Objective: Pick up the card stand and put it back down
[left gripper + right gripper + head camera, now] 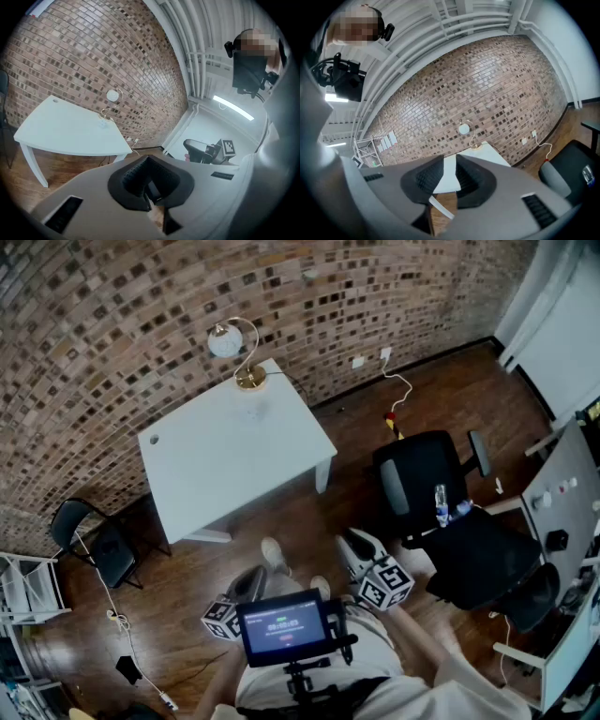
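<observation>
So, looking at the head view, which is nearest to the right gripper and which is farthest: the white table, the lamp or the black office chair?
1. Black office chair, just to the right of the right gripper.
2. White table, ahead and to the left.
3. Lamp, at the table's far corner.

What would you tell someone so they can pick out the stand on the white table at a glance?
By the brick wall is a white table; at its corner nearest the wall is the stand. It has a round gold base and a thin curved stem ending in a white round top, unlike the small, low, pale item beside it.
</observation>
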The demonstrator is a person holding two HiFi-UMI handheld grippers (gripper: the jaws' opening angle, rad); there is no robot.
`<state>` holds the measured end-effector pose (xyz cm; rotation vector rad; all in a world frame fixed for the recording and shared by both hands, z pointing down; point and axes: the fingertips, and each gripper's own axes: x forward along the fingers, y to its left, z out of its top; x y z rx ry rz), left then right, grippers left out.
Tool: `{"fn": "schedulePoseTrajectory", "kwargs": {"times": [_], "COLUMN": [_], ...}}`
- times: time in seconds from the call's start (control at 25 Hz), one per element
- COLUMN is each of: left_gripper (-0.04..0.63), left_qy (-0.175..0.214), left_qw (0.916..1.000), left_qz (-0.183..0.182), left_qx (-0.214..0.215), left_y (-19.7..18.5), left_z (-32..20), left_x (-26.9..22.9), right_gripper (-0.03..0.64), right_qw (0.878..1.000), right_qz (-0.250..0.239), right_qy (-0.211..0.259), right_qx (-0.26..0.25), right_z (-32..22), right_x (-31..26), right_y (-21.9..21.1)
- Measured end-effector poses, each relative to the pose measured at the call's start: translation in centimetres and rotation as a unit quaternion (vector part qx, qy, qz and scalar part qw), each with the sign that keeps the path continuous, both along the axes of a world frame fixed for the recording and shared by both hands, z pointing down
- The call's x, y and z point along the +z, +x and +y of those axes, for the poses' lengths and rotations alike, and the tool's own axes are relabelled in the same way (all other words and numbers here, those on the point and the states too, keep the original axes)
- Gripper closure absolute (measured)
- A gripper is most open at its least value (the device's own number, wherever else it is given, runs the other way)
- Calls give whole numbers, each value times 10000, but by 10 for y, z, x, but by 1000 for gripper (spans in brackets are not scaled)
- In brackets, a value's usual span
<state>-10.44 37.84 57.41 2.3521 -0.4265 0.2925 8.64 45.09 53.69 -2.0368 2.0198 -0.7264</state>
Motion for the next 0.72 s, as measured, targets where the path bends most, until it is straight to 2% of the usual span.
{"fn": "schedulePoseTrajectory", "kwargs": {"times": [0.28, 0.72], "left_gripper": [595, 595], "left_qy": [2, 95], "left_qw": [10000, 9999], "left_qz": [8, 36], "left_qx": [-8, 22], "left_y": [6, 14], "left_z": [-64, -199], "left_x": [8, 2], "right_gripper": [525, 525], "right_qw": [10000, 9996], "right_qz": [14, 125], "right_qy": [-53, -167], "right_qx": [54, 177], "right_z": [-49, -165], "right_x": [6, 3], "right_y": [3, 21]}}
